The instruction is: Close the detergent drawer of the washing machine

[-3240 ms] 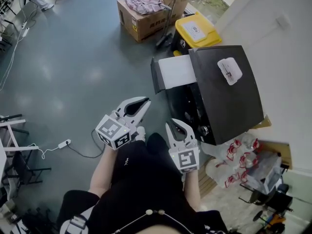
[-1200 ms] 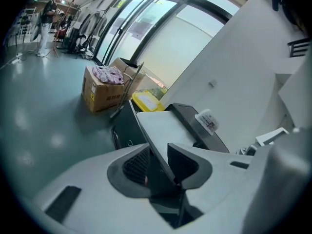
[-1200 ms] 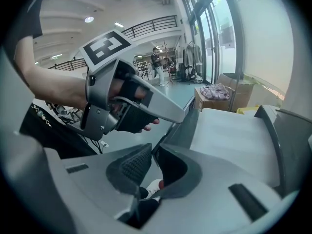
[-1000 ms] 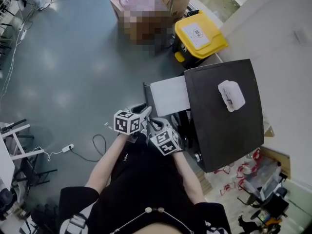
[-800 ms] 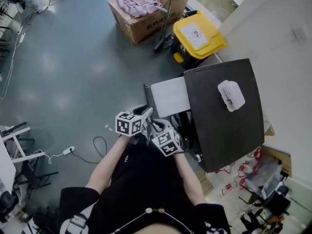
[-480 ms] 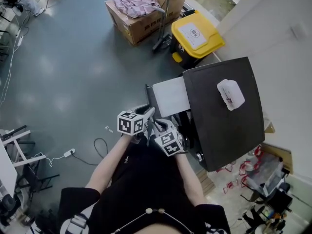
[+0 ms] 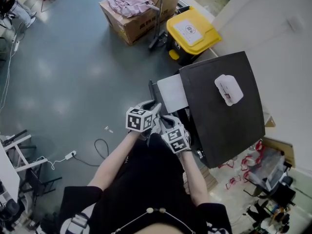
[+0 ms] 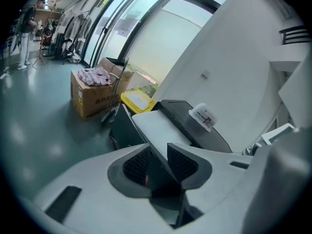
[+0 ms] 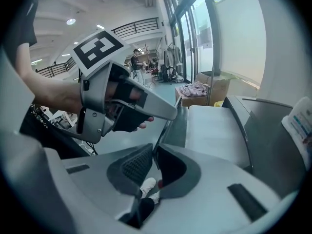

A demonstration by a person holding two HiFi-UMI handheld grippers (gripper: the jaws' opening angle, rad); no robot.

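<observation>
Both clamped on detergent drawer (image 7: 169,92) front, left hand-held gripper (image 8: 157,151), right hand-held gripper (image 9: 154,152), drawer pushed deeper into washing machine (image 7: 219,118)

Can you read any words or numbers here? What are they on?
No text can be read for certain.
Cardboard box: dark print, too small.
Label on yellow bin: blurred.
White packet on washing machine: red print, too small.
</observation>
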